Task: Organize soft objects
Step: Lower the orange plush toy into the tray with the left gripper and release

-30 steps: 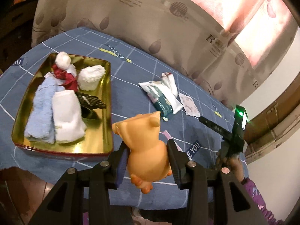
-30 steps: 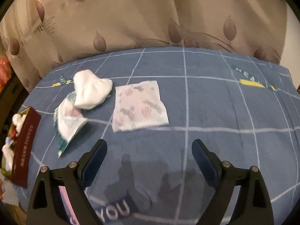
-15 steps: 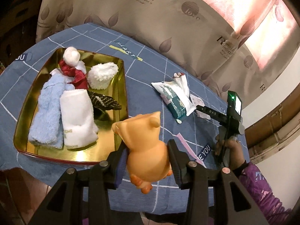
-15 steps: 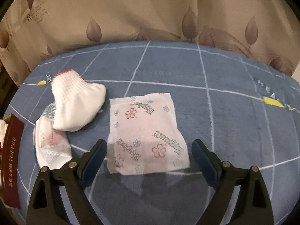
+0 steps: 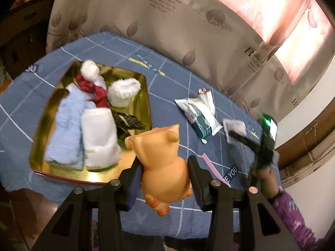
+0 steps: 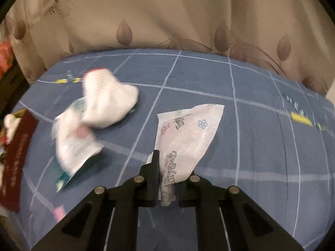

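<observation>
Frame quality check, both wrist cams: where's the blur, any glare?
Left wrist: curtain blown out pink at upper right, gold tray mirrors its contents, far right tool smeared. Right wrist: white sock and packet at left motion-blurred, pinched floral pouch sharp. Both show fisheye bending and dark corners.

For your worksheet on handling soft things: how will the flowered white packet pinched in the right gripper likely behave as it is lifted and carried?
The packet is probably floppy: it creases where the right gripper, whose jaws have just closed, pinches its edge. It looks thin and flat, so likely light for its size. Held by one edge only, it may swing or droop while carried.
</observation>
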The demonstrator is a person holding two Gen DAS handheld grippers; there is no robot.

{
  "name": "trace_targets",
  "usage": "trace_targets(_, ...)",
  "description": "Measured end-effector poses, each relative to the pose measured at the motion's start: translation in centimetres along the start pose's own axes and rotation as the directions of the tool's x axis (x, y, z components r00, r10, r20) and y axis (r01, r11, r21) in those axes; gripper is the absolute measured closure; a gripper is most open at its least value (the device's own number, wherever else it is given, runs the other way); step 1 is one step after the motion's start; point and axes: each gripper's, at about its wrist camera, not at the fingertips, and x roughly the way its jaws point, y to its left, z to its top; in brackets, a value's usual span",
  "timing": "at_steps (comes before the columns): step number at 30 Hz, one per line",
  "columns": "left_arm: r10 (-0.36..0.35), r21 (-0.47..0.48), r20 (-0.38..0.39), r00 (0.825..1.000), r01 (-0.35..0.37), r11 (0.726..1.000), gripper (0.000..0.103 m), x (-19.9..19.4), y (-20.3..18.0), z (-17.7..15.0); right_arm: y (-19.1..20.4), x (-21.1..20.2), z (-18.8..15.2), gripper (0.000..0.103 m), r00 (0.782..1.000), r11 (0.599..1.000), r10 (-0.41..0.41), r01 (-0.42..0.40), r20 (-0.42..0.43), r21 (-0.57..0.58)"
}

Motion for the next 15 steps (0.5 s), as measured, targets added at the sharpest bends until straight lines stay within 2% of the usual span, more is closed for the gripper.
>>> trace_targets(4,0.035,0.001,0.024,0.999,-0.035,0.999,0.059,-1.6,0.9,0.0,-0.6,-3.6,-4.5,0.093,0.999,0.997,0.038,-0.04,0.037,0.06)
trace_targets(9,0.094,0.006,0.044,0.995,-0.094,0.996,0.059,-3.1,2.5,0.2,-1.4,-5.5,-8.8,0.093,0.998,0.992,0.043,-0.048,0.047,0.115)
trace_targets(15,0.153,0.024,0.078,0.985,-0.155,0.988,0.059,-3.8,3.8,1.8,-2.1,-5.9,-10.2,0.093,0.998,0.989,0.039,-0.046,0.048,0.142)
